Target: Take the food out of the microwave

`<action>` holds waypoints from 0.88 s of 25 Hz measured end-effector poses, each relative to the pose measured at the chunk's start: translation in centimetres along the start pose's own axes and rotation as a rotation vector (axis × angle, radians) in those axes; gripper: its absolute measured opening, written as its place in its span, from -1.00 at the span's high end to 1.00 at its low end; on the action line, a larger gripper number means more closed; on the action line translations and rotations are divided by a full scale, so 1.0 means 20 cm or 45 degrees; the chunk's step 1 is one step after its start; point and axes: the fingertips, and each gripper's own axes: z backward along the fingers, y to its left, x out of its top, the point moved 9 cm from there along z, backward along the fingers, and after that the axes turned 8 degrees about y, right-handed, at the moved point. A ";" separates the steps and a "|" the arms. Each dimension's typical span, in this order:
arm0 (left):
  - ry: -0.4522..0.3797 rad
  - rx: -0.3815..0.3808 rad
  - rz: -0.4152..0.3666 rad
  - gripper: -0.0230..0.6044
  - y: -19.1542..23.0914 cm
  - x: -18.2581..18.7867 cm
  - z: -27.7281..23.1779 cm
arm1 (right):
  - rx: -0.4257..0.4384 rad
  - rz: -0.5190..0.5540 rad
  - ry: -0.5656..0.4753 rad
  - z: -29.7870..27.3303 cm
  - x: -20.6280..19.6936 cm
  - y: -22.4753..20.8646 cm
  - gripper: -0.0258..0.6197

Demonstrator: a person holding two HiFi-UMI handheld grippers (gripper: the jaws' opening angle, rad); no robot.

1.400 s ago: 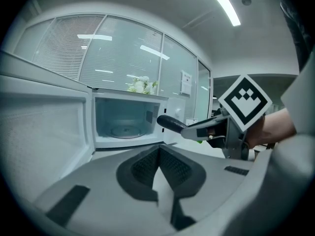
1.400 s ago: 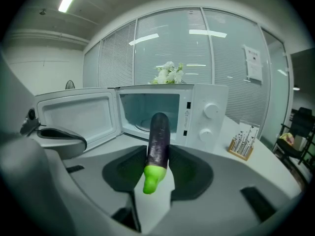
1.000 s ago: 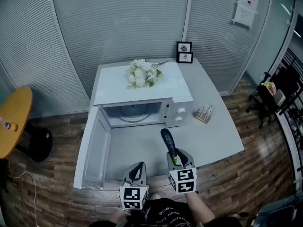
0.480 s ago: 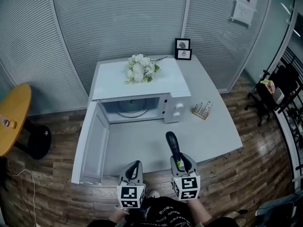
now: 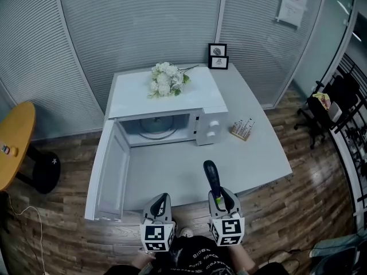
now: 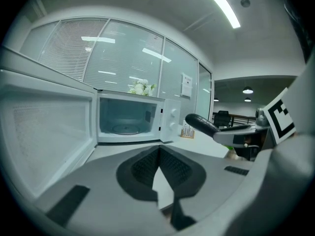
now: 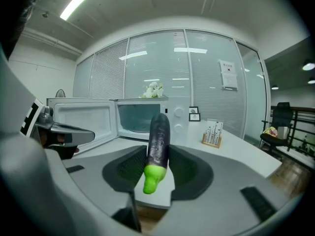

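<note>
Blind-covered glass walls [image 5: 137, 22] surround a wooden floor [image 5: 298, 205].

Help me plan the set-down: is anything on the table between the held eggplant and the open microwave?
Nothing visible. The table between the eggplant, clamped in the right gripper, and the microwave is bare; the open door stands off to the left.

The right gripper [image 5: 220, 198] drew back toward six o'clock, drifting a touch toward three, and carried the eggplant [image 5: 213, 179] with it (green stem end nearest the person). The gap between the eggplant's dark tip and the microwave [image 5: 211, 128] at twelve o'clock widened. In the head view, the table [image 5: 252, 159] slid slightly toward twelve.
</note>
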 end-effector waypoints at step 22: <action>-0.001 0.008 -0.018 0.90 -0.03 -0.01 0.02 | -0.003 -0.024 0.012 0.03 -0.07 -0.02 0.50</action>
